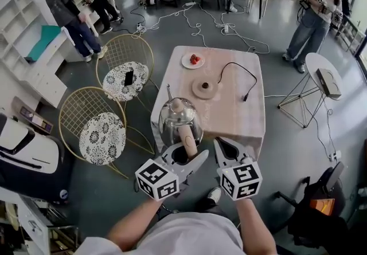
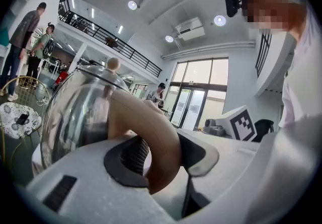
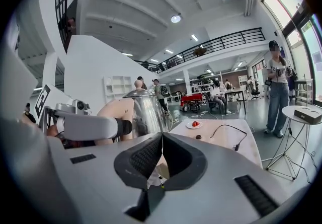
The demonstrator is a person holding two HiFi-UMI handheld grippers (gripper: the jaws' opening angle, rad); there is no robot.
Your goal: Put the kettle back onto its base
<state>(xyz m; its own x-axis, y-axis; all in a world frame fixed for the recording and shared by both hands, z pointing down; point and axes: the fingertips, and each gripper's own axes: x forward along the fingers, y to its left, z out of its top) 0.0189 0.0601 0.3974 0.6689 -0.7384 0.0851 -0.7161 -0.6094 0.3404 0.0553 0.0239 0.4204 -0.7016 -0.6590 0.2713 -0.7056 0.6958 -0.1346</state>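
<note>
Inspection at the near edge of the pale rectangular wooden table (image 1: 241,116).

Item one: the shiny round steel kettle (image 1: 179,121), with a light wooden knob on its lid. It sits over the near-left part of the table, close to the operator. From the head view I cannot say with certainty whether it hangs clear of the tabletop or rests on it. The right gripper view suggests it is raised.

Item two: the left gripper (image 1: 183,155) is clamped across the kettle's curved pale wooden handle (image 2: 153,135), one ribbed pad on each side. The grip is low on the loop, near its lower end, presumably so that the body hangs forward and upright for carrying.

Item three: the right gripper (image 3: 160,153) has its jaws pressed together with nothing between them. It is held just beside the left one, apart from the kettle, and appears to be in reserve.

Item four: the round, flat beige base (image 1: 205,88) lies further along the table, well apart from the kettle and unoccupied. Its black cord (image 1: 241,76) runs off to the right, unplugged at the end. A small white plate (image 1: 193,60) holding something red stands beyond it.

Assessment: the kettle is in hand but not yet seated. The next move calls for carrying it forward, centring it over the base and lowering it level.
</note>
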